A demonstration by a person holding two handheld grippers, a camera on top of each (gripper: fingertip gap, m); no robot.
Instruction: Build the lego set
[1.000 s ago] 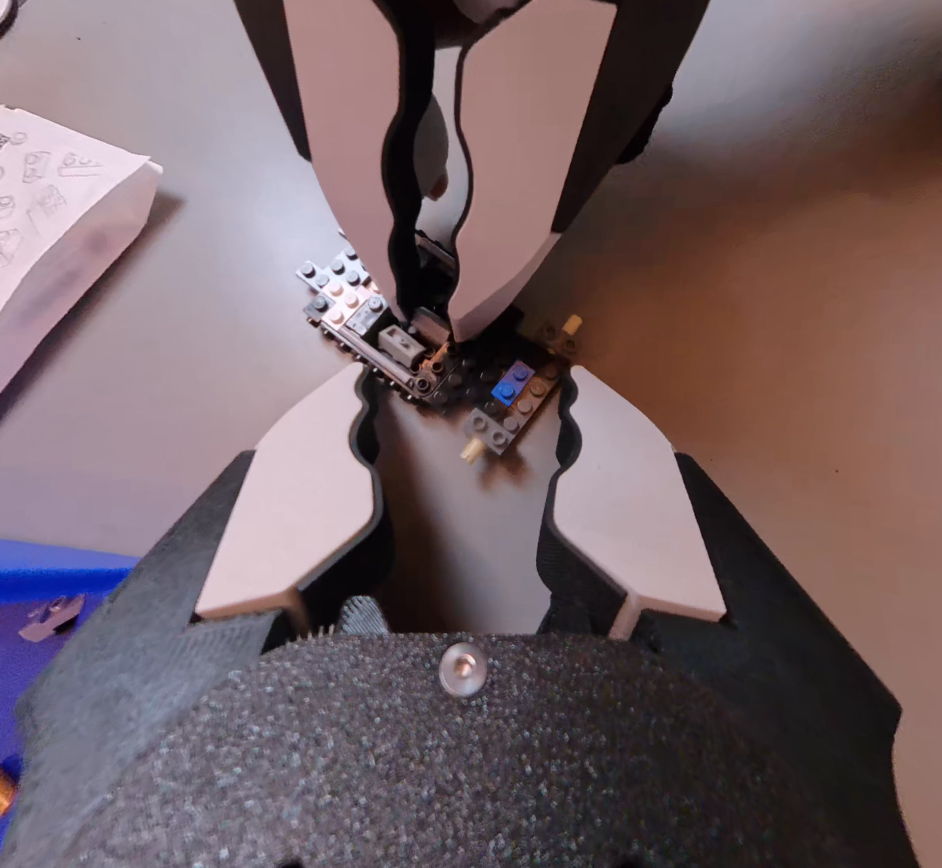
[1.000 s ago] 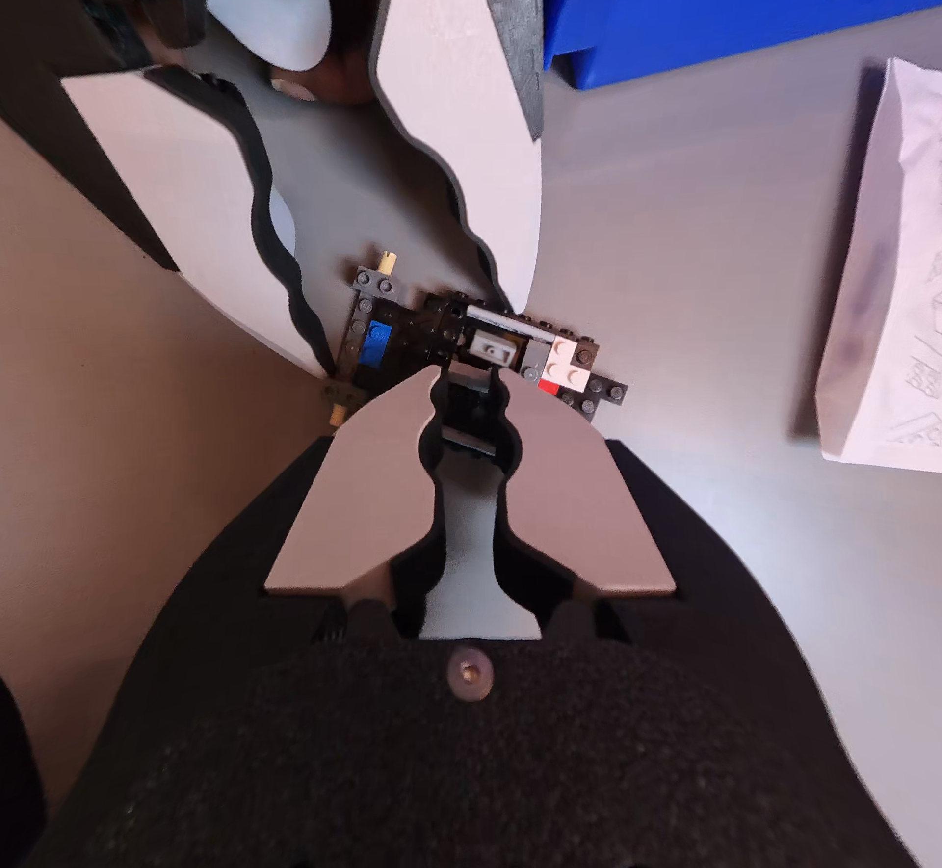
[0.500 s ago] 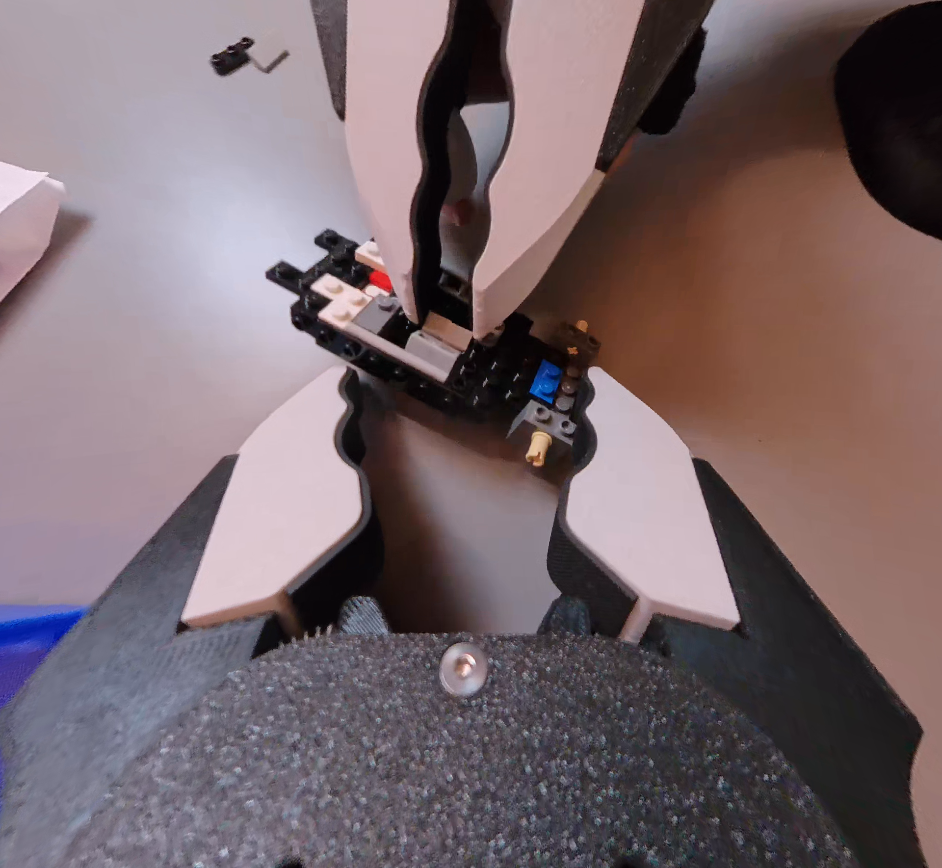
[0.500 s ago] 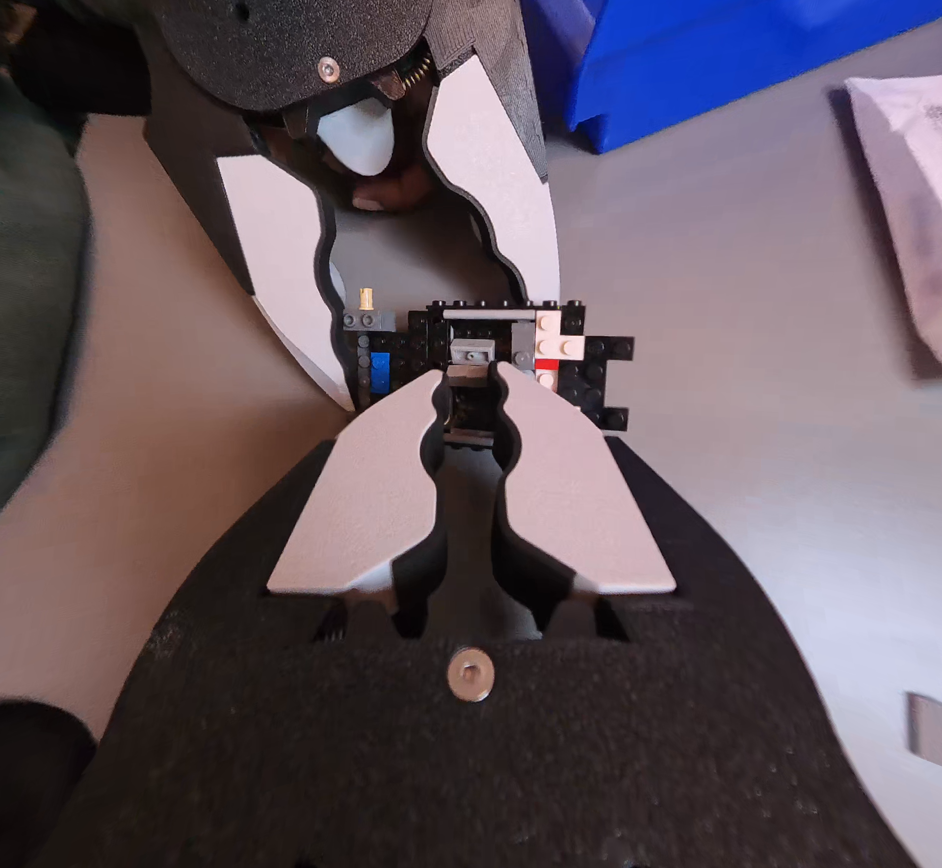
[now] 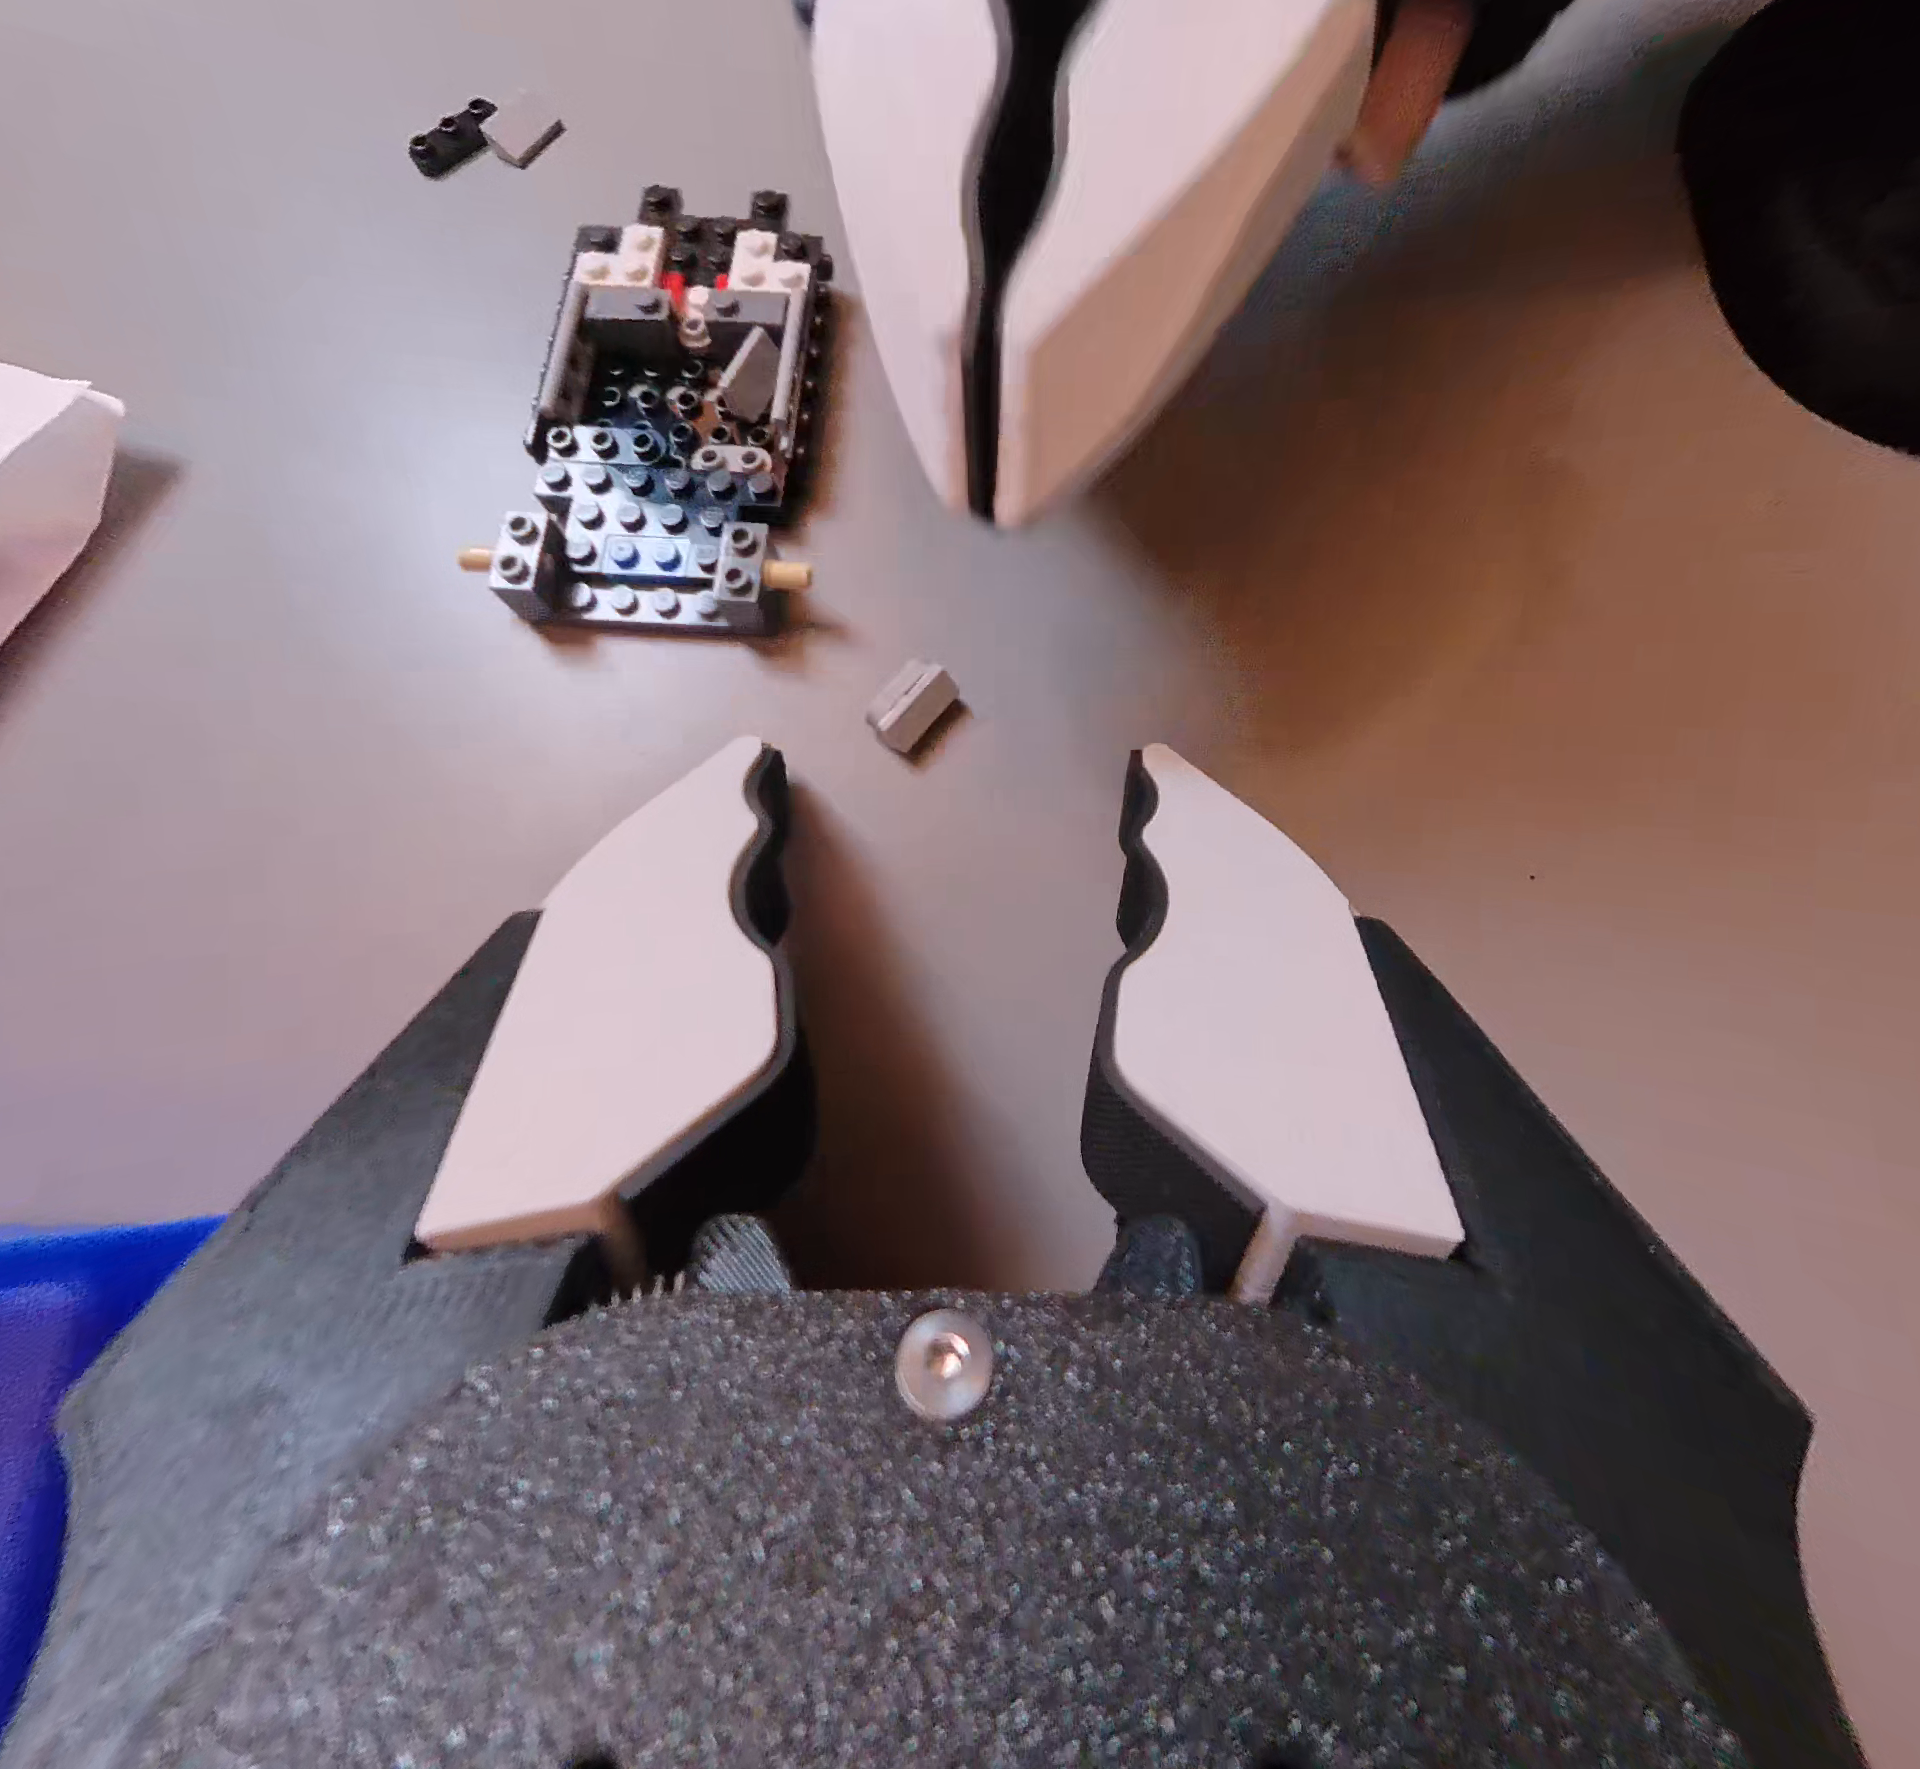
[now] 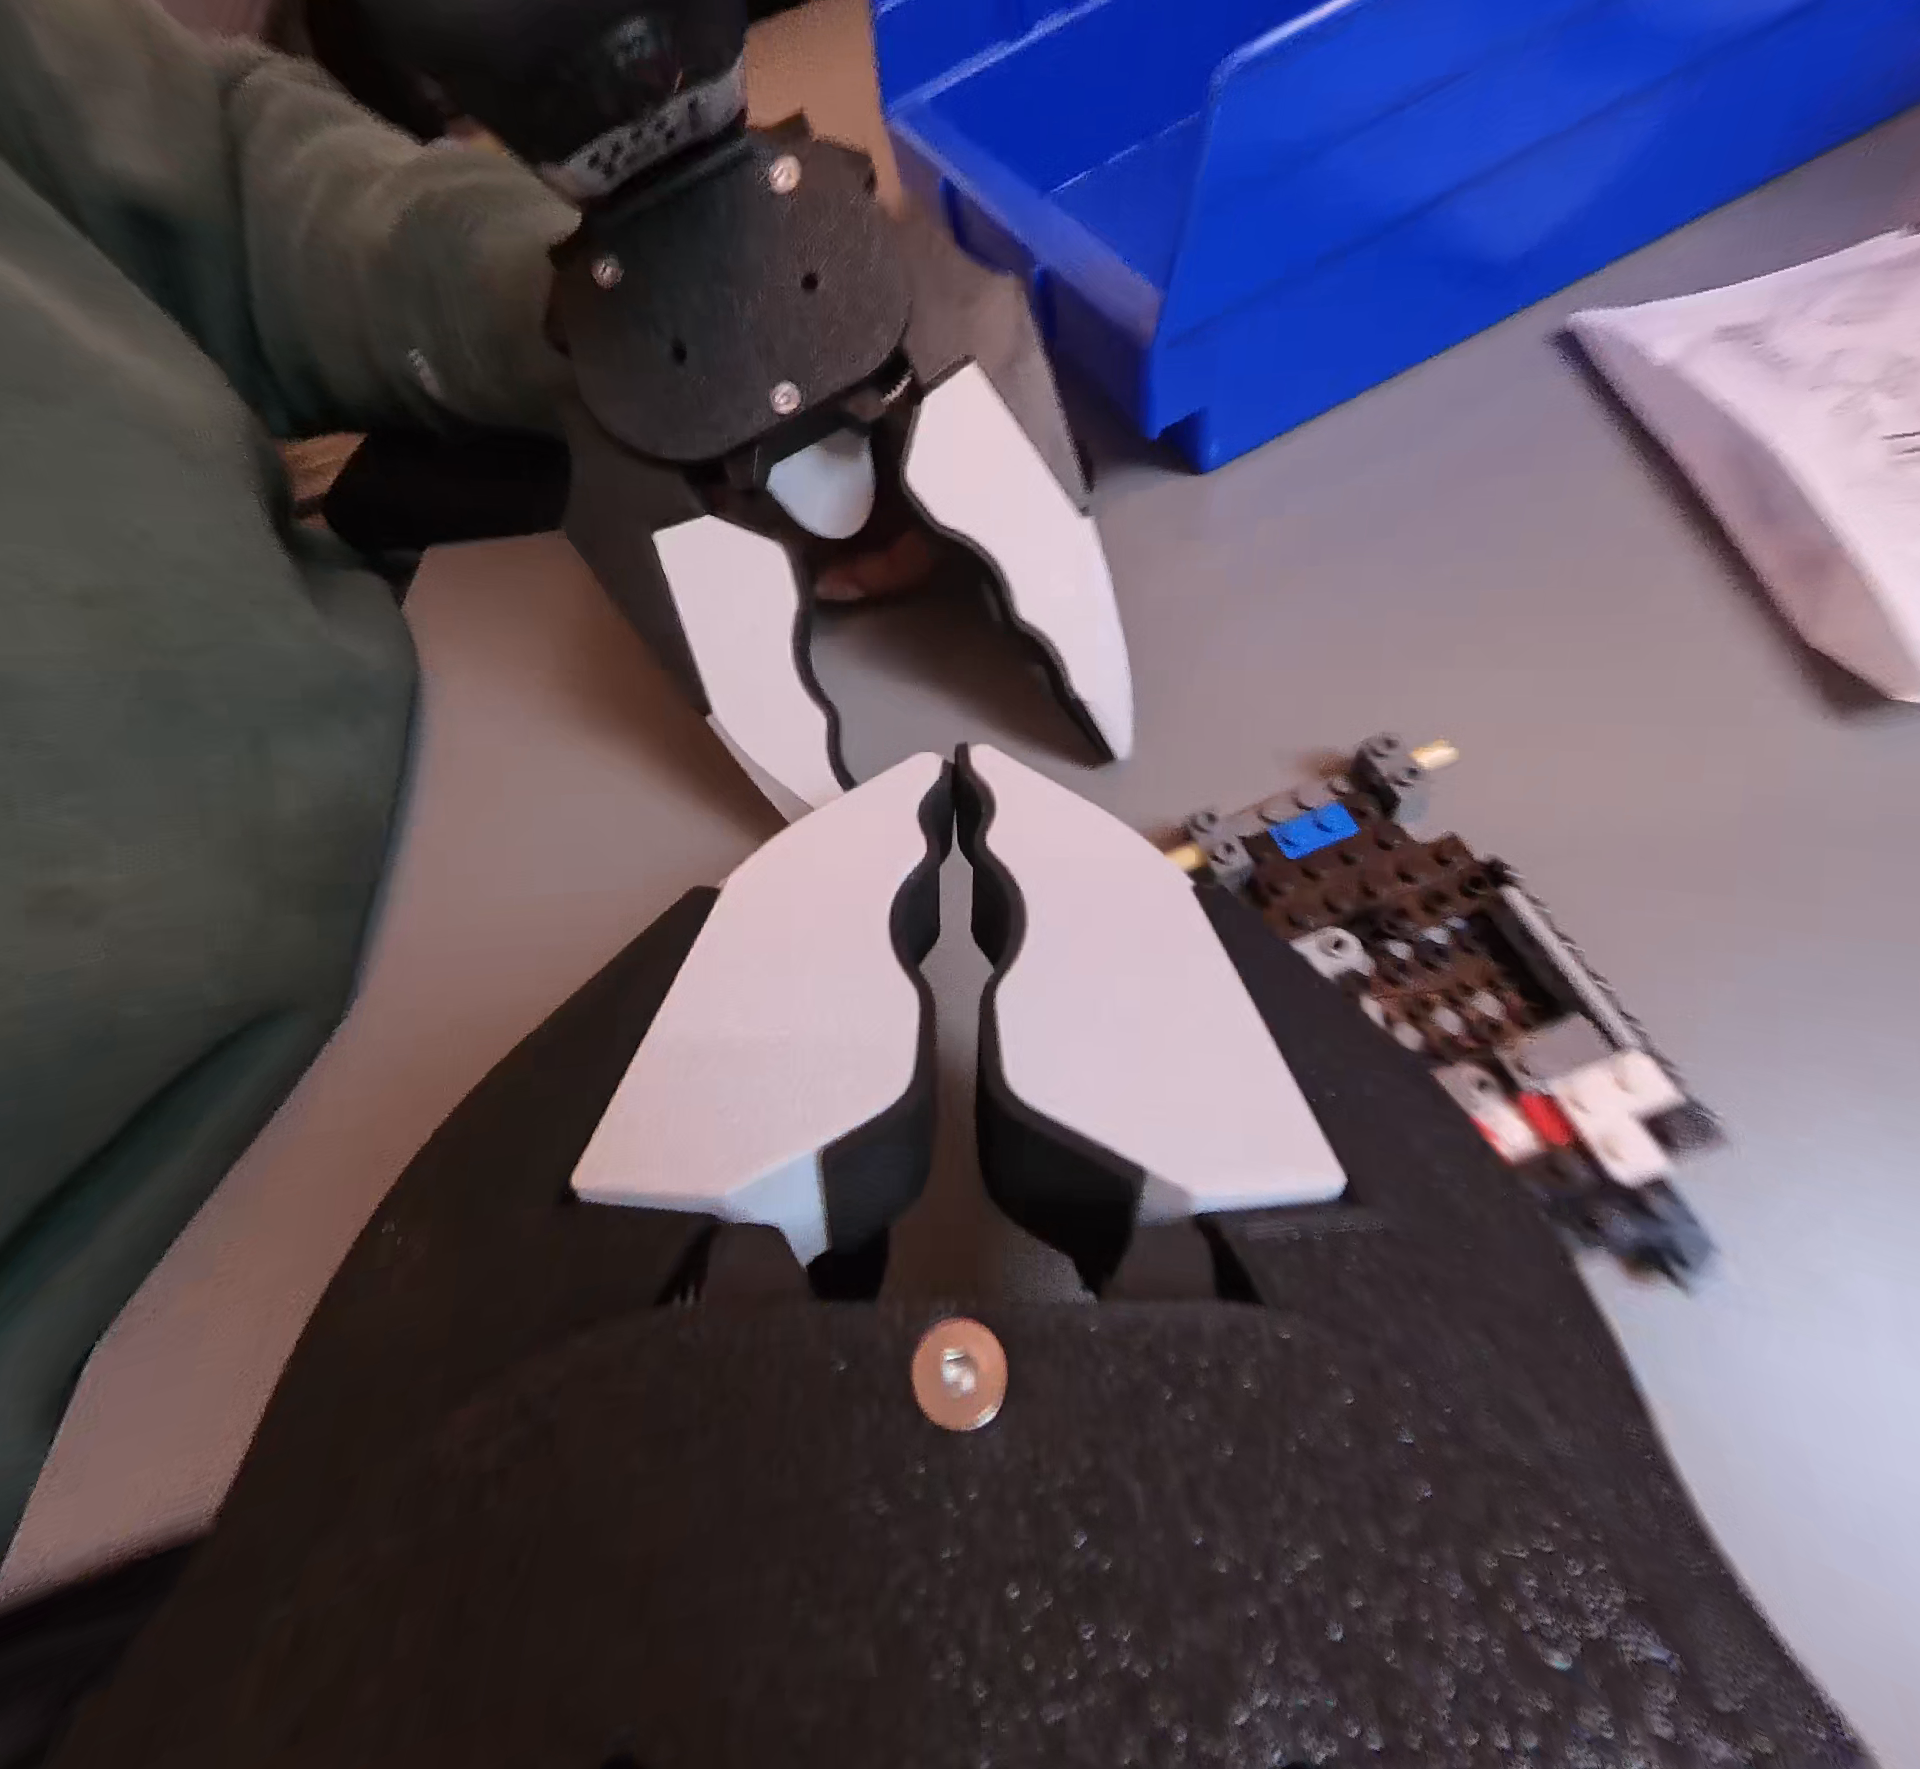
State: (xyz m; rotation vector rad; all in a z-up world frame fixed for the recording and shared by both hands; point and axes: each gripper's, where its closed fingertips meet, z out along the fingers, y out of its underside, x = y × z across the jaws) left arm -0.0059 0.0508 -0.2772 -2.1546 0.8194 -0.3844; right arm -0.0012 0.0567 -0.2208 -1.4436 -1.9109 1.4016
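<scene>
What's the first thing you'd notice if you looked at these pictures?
The half-built brick model, mostly black and grey, sitting on the table between two big white-fingered grippers. The left gripper is open, with a loose grey brick lying just ahead of its fingertips; the right gripper is shut and empty. Bright blue bins stand behind.

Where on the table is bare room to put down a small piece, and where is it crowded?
Bare: the brown table right of the loose grey piece, and the grey stretch between the brick model and the white paper. Crowded: around the model, where the shut right tool sits beside it, with the open left tool nearby, and beyond it by the small black and grey parts.
</scene>
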